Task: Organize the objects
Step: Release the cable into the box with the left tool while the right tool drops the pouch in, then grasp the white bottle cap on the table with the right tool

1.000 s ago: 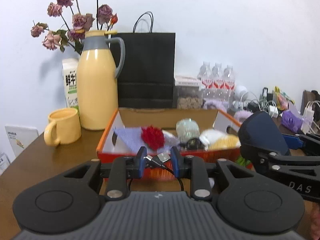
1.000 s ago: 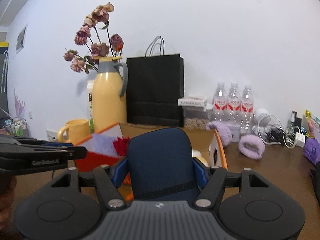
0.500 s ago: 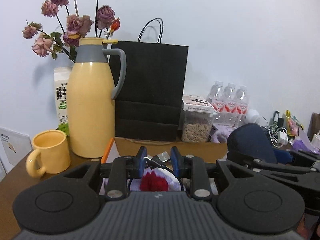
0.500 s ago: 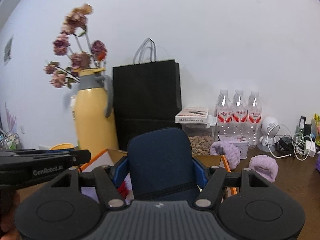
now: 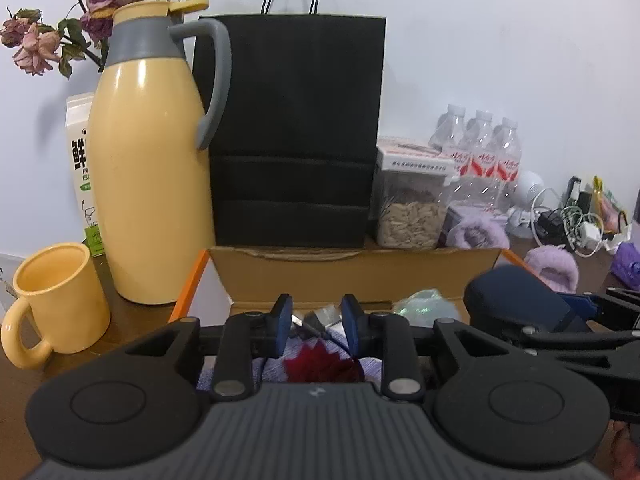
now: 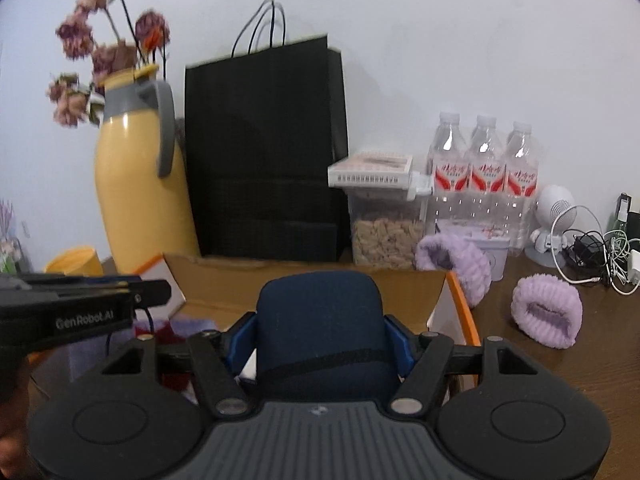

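Since the earlier frame we have carried both loads forward over the orange box (image 5: 188, 280), the left gripper (image 5: 316, 322) clenched on a USB cable (image 5: 318, 318), the right gripper (image 6: 318, 340) grasping a navy pouch (image 6: 320, 320), so next we must lower and release them inside.

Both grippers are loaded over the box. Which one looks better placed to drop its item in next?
Probably the left gripper: its USB cable hangs over the box interior, above the purple cloth.

A lived-in home or office corner. The wooden worktop (image 6: 580, 364) carries a thermos jug (image 5: 148, 168), milk carton (image 5: 78, 152), water bottles (image 6: 484, 184) and tangled chargers (image 6: 600, 248).
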Motion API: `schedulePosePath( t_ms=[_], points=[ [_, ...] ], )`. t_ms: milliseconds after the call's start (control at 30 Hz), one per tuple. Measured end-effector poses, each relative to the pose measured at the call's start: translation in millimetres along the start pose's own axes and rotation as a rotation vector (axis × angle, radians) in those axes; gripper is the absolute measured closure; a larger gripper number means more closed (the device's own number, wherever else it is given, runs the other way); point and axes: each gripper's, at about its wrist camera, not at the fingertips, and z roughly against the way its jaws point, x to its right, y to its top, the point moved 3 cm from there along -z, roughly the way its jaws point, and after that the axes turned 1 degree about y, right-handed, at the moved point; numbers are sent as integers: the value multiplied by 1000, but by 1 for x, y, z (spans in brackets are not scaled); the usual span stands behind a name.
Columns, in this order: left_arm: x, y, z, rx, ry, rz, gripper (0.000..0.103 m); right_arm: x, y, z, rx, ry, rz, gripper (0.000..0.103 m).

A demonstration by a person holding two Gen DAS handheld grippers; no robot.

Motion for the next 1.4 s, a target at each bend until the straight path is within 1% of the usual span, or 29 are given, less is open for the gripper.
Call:
schedulePosePath(
  t_ms=[33,100,133,167,200,233,333,467,600,800,933,1067,1200,1300,1400],
  points=[
    [-2,-2,-1,-6,7,-1,57,0,-3,-2,-14,-9,1,32],
    [-6,-4,-1,0,28,12,0,2,-7,-5,-34,-24,6,15],
    [-9,-5,1,20,36,22,0,2,-8,-4,-34,-25,7,5],
    [-12,-5,4,41,44,30,0,2,-9,-2,-29,-23,9,3],
    [-14,-4,5,44,48,33,0,2,-9,1,-25,-18,13,3],
    [-15,-4,5,45,51,37,0,3,-8,2,-23,-16,14,0],
    [-19,-4,5,41,67,54,0,2,-8,7,-13,-11,17,0],
    [-18,-4,7,37,65,48,0,0,-6,13,4,-5,23,0],
    [-15,-7,13,47,57,41,0,-5,-3,25,41,2,34,0],
    [-14,-14,32,80,46,54,0,-13,-2,50,111,1,63,0],
    [-13,-23,51,104,37,64,0,-19,-8,67,138,-1,80,0],
    [-14,-35,67,106,31,68,0,-24,-18,84,163,-8,88,0],
    [-14,-49,78,84,35,63,0,-31,-36,102,187,-22,78,0],
    [-15,-60,84,62,48,54,0,-35,-53,111,181,-21,87,0],
    [-18,-70,90,36,62,55,0,-39,-70,118,152,-21,98,0]
  ],
)
